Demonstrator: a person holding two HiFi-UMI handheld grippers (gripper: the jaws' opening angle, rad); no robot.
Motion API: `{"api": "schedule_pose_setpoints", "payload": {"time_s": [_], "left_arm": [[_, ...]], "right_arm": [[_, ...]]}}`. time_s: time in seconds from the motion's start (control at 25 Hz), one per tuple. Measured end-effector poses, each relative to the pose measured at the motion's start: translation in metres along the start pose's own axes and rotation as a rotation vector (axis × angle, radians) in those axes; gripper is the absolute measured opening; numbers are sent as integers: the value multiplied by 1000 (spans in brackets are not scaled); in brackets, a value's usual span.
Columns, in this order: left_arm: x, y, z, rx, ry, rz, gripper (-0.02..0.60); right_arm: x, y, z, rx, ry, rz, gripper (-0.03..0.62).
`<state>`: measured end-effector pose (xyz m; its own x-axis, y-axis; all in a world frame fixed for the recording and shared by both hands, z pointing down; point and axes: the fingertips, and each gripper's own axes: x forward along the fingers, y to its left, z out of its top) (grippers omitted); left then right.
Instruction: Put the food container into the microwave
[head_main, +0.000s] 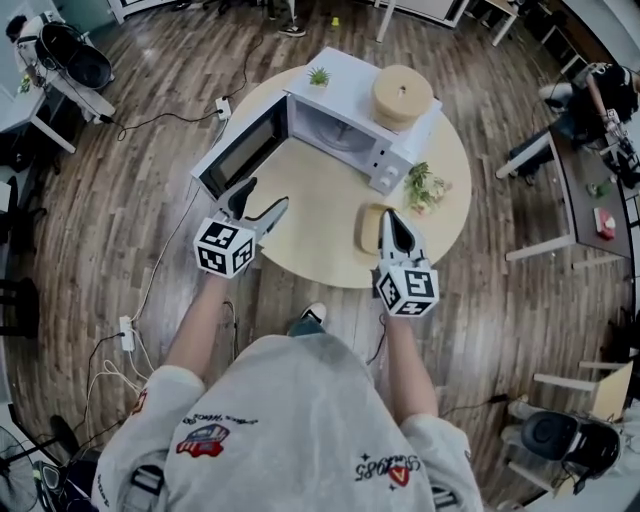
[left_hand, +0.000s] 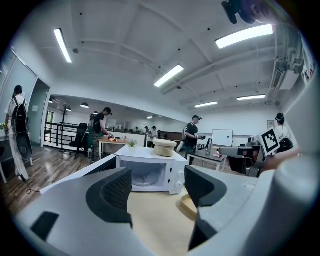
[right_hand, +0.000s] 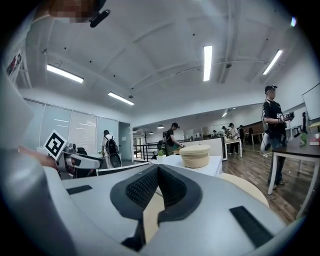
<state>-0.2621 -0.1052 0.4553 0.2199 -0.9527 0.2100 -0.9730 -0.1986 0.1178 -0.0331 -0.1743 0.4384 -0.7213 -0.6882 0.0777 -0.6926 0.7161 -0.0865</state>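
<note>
**A:** The round worktop carries the microwave at its far side. Why is the door swung wide?

**B:** To leave the way in free, I'd say. The food container lies on the worktop just in front of the microwave, not yet inside.

**A:** And the grippers?

**B:** The left gripper hangs near the door, jaws apart and empty. The right gripper is over the container's edge with its jaws pressed together on nothing, so it must open before taking hold
</note>
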Motion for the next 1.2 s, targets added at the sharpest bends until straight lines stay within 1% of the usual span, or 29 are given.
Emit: {"api": "schedule_pose_setpoints", "payload": {"time_s": [0.16,0.32,0.52,0.72,0.92,1.2], "left_arm": [[30,11,2,-15,-2,7,328],[51,18,5,-27,1,7,327],[83,26,2,-49,9,-11,328],[110,30,7,-40,12,-48,327],[127,30,14,-29,16,-80,327],[149,1,-6,-2,71,-167,327]], "right_arm": [[28,-24,-3,10,-3,0,2],[46,-30,-4,1,9,16,2],[58,-53,-4,9,10,-15,2],[66,-74,-2,13,11,-63,2],[70,-83,-1,13,5,-88,2],[45,-107,-19,37,28,-166,2]]}}
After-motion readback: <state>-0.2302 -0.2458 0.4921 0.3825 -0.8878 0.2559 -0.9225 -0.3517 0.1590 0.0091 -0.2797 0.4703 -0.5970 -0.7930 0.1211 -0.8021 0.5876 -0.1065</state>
